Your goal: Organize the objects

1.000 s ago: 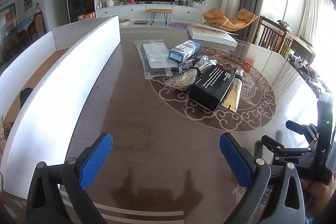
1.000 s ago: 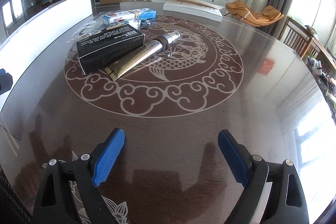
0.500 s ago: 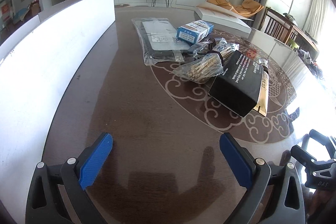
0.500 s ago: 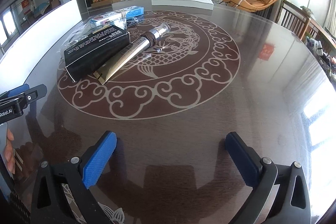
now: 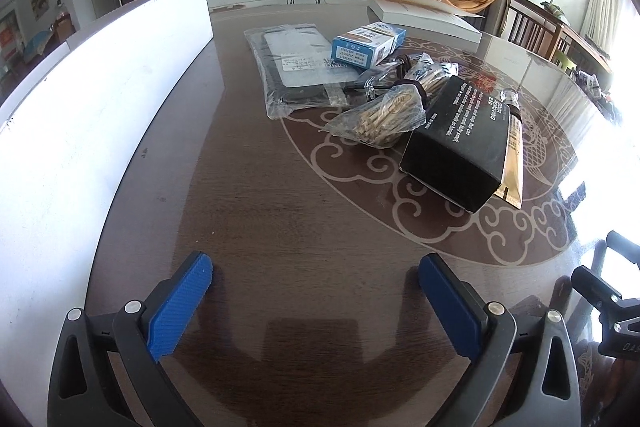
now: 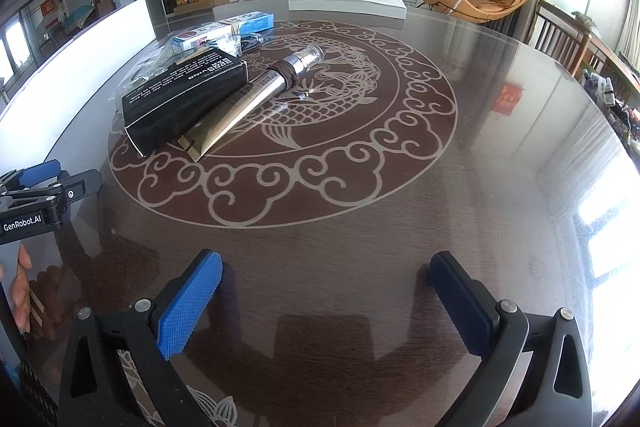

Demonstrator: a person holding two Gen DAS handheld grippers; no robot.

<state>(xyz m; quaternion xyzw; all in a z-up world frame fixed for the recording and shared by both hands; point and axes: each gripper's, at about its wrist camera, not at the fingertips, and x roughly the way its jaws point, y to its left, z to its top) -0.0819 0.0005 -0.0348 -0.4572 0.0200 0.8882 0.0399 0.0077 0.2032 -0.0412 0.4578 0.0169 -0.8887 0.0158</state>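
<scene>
left hand-held gripper [image 5: 316, 283]: jaws apart | right hand-held gripper [image 6: 326, 279]: jaws apart

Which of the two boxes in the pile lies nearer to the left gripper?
The black box. It lies at the near end of the pile, beside the gold tube; the blue box lies farther back, on the clear plastic bag.

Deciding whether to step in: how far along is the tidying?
Nothing looks sorted yet. Black box, gold tube, blue box and plastic packets all lie loose on the table. Left gripper and right gripper are open, empty.
</scene>
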